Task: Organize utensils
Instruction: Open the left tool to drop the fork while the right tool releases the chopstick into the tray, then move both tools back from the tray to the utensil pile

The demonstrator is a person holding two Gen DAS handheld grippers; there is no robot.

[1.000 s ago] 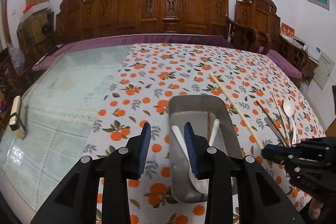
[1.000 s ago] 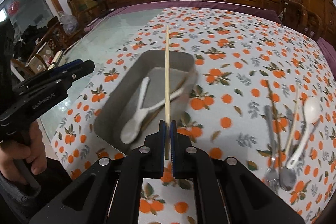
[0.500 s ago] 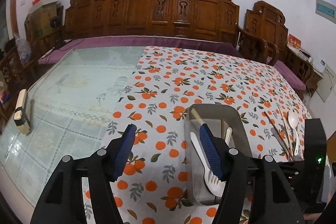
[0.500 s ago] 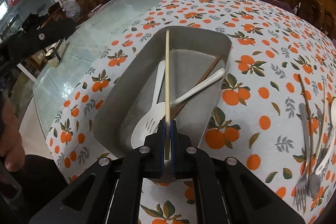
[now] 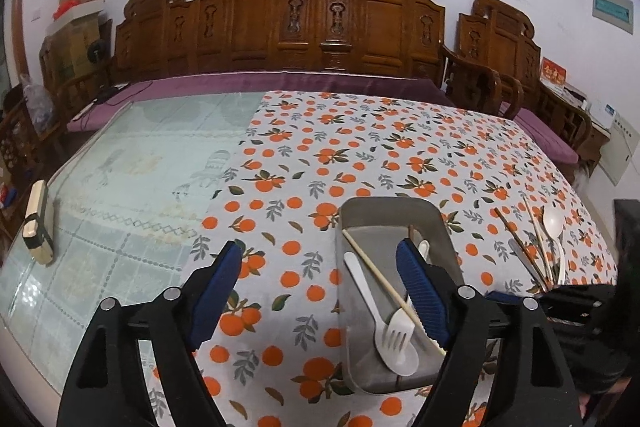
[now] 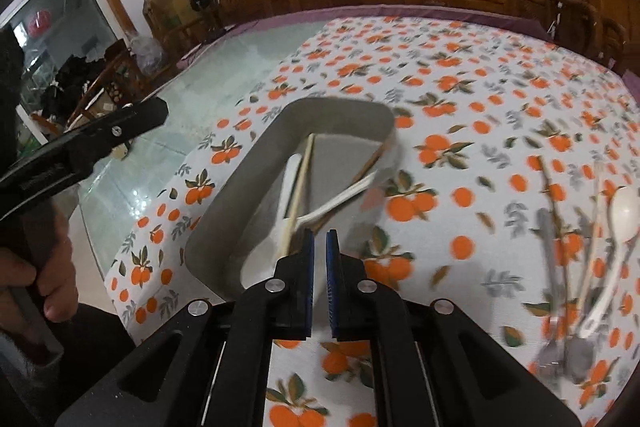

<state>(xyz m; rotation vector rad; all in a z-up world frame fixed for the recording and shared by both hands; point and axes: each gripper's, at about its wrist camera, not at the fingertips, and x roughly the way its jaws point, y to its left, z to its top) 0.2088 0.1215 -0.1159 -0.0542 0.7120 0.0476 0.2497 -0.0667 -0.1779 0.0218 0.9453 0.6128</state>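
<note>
A grey metal tray stands on the orange-print cloth. In it lie a white plastic fork, a white spoon, a light wooden chopstick and a brown chopstick. My left gripper hovers at the tray's left edge, and its jaws are opening wide with nothing held. My right gripper is shut and empty above the tray's near end. The light chopstick rests in the tray just left of its pads. Loose utensils lie to the right.
The loose pile holds a white spoon, metal cutlery and chopsticks. A small beige and black object lies on the bare glass tabletop at the left. A carved wooden bench runs along the table's far side. A hand holds the left gripper.
The right gripper let go of the light chopstick, which now lies in the tray, and drew back. The left jaws spread much wider.
</note>
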